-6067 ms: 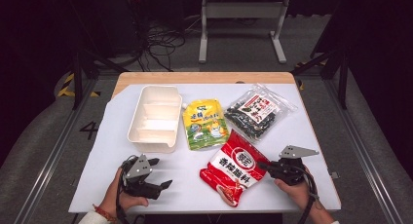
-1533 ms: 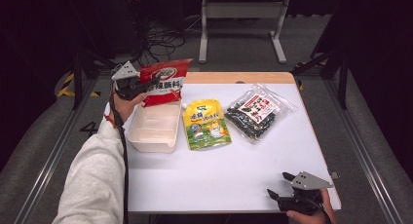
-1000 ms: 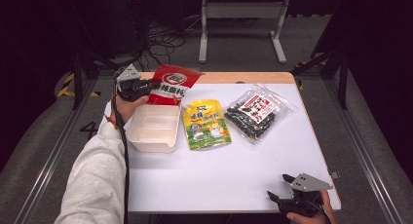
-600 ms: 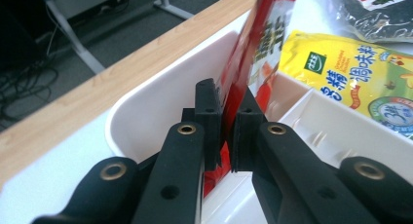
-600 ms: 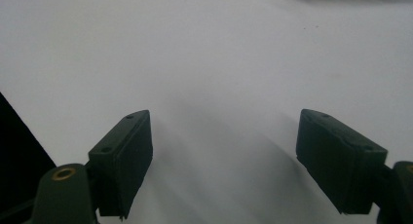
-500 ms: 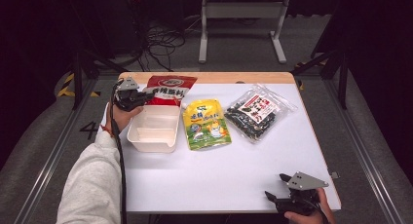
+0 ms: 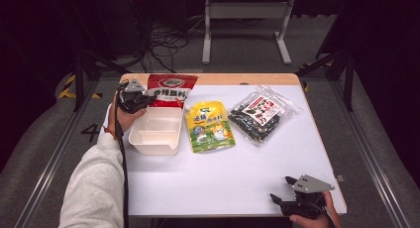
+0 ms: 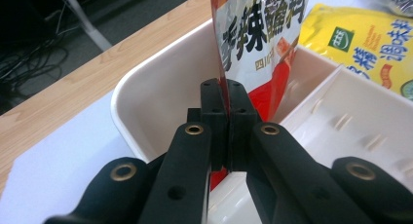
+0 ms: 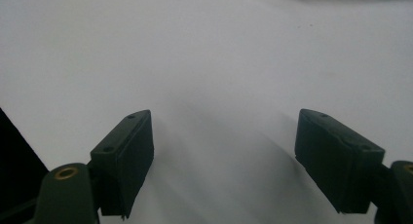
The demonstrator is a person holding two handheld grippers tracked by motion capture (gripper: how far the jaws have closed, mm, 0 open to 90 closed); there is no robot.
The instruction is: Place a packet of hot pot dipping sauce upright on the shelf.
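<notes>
The left claw (image 8: 226, 95) is clamped tight on the lower edge of the red seasoning packet (image 7: 168, 90), its jaws having just finished closing on it. The packet stands partly in the far end of the white divided tray (image 7: 153, 134), leaning past the tray's far rim toward the far left corner of the tabletop (image 7: 223, 173). Just right of the tray lies the yellow pouch (image 7: 210, 126), then the clear bag of dark bits (image 7: 262, 114). The right claw (image 7: 282, 191) rests at the near right corner, jaws spread wide with nothing between them.
</notes>
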